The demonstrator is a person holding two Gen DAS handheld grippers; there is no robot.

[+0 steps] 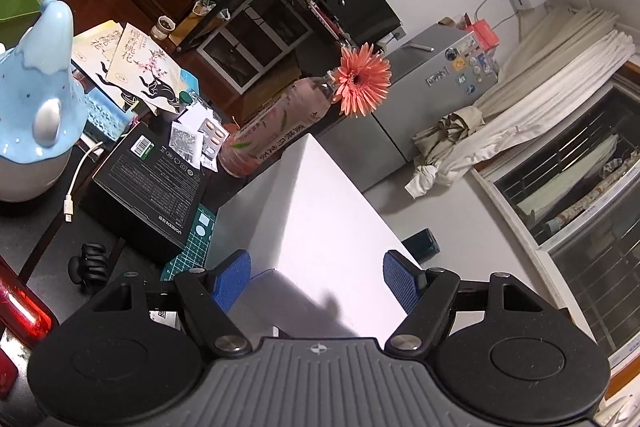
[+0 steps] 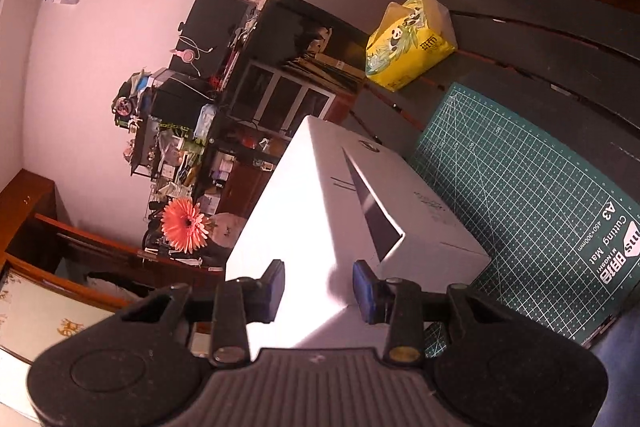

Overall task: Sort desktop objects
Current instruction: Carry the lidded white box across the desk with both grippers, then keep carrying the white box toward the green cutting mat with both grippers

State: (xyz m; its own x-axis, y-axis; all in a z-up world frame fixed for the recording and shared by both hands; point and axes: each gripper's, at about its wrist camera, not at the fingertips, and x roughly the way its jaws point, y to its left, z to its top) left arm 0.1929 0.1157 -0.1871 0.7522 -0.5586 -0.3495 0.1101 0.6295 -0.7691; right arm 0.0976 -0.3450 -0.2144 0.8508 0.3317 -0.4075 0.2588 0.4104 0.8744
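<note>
A long white box (image 1: 320, 227) fills the middle of the left wrist view, and my left gripper (image 1: 318, 279) has a blue pad against each side of its near end. The right wrist view shows the same white box (image 2: 320, 207), tilted, with a dark wedge printed on its face. It lies over a green cutting mat (image 2: 520, 207). My right gripper (image 2: 320, 291) is closed on a near corner of the box, both pads touching it. The underside of the box is hidden.
Left of the box are a black carton (image 1: 148, 187), a pink bottle (image 1: 276, 123) holding an orange flower (image 1: 362, 79), a blue ceramic jug (image 1: 40, 99), a black hair clip (image 1: 90, 267), a white cable (image 1: 76, 183) and pill blisters (image 1: 214, 139). A yellow tissue pack (image 2: 412, 43) lies beyond the mat.
</note>
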